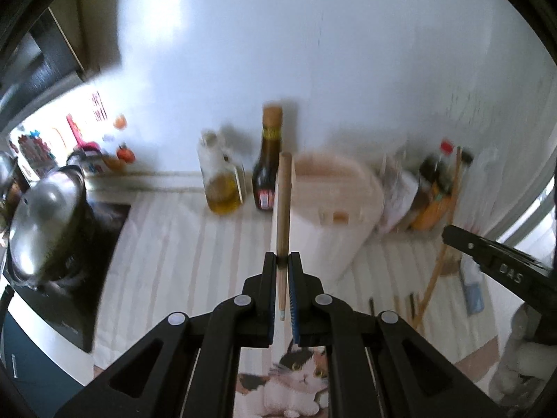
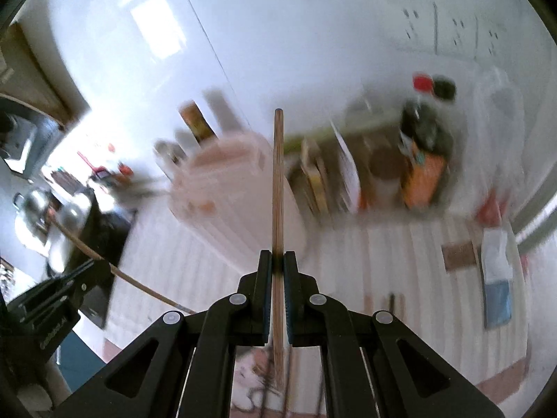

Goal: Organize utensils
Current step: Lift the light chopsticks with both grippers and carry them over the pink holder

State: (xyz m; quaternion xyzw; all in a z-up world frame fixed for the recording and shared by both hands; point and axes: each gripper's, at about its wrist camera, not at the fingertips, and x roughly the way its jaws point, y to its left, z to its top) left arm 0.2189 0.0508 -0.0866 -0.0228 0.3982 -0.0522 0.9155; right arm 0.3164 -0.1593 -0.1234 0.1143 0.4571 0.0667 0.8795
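Tongs both clamp tight: left gripper (image 1: 283,256) pinches one chopstick (image 1: 283,205); right gripper (image 2: 277,253) pinches another chopstick (image 2: 278,188); "DAS" legible on right tool.

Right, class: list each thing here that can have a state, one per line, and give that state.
left gripper: shut on a chopstick.
right gripper: shut on a second chopstick.
dark sauce bottle: upright, capped.
oil bottle: upright, partly full.
steel pot: lid on.
pink container: upright.
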